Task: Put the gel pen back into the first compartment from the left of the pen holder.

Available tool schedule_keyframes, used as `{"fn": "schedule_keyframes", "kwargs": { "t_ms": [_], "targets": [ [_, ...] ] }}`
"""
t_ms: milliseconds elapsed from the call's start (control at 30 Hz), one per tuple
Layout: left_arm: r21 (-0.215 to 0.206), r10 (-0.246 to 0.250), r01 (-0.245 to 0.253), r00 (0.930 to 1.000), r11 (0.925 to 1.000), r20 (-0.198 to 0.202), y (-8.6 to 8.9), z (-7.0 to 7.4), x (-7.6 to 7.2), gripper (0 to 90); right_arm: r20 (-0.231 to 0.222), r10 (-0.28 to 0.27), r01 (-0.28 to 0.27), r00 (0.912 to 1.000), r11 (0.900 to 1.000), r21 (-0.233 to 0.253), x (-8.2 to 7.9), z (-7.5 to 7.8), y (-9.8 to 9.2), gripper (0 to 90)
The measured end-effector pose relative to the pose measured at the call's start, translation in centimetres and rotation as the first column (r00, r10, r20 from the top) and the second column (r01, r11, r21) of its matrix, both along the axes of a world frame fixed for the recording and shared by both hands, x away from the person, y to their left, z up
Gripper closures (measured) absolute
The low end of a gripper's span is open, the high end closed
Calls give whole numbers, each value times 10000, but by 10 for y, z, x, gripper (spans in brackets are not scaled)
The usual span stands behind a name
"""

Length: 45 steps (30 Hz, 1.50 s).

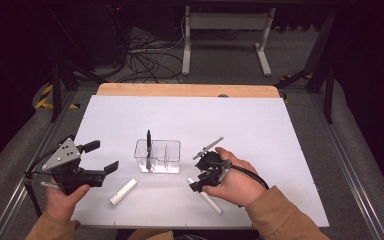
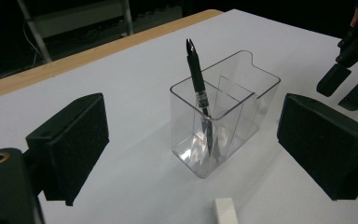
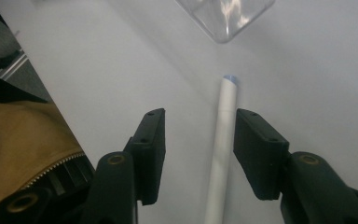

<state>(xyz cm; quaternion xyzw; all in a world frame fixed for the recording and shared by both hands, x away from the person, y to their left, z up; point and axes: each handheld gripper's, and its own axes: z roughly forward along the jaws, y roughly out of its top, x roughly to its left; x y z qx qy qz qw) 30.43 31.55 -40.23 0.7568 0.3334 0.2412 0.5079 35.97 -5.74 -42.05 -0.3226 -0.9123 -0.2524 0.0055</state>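
- Here, the white pen (image 3: 223, 140) lies flat on the white worktop (image 1: 260, 125), on my right-hand side, just in front of the clear holder (image 1: 158, 156) and a little to its right.
- In the right gripper view its long axis runs almost straight away from me, along the same line as the jaws, with the bluish tip pointing toward the holder's corner.
- My right claw (image 3: 199, 140) is directly over it, jaws spread, one on each side of the barrel; the pen sits closer to the right-hand jaw, and I cannot tell whether that pad already touches it.
- I judge the next move to be a plain closing across the barrel, since the jaws already straddle it crosswise to its length.
- My left claw (image 1: 100, 156) hangs well apart on the other side of the worktop, jaws wide and holding nothing, aimed at the holder.
- A second white pen (image 1: 123, 192) lies near that claw, so the left hand is the nearer one for it.
- A black pen (image 2: 198, 88) stands leaning in one compartment of the holder.
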Motion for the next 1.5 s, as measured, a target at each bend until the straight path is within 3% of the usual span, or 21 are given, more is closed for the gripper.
{"fn": "schedule_keyframes", "kwargs": {
  "t_ms": [167, 467, 700, 1233, 1500],
  "targets": [
    [-32, 14, -14, 10000, 10000, -25, 0, 0, 0, 97, -166, -100, 87, 9998, 9970, -775, 3, -9, 3, 575],
    [-19, 10, -10, 10000, 10000, -28, 0, 0, 0, 97, -347, -444, 387, 9984, 9876, -1520, 7, -20, 5, 604],
    [12, 15, -15, 10000, 10000, -34, 0, 0, 0, 97, -496, -514, 402, 9974, 9779, -2054, 6, -26, 10, 692],
    [2, -18, 18, 10000, 10000, -30, 0, 0, 0, 97, -348, -555, 432, 9978, 9569, -2871, 2, -40, 20, 785],
    [-7, -25, 25, 10000, 10000, -28, 0, 0, 0, 97, -250, -583, 483, 9980, 9538, -2966, 1, -40, 21, 788]
  ]
}}
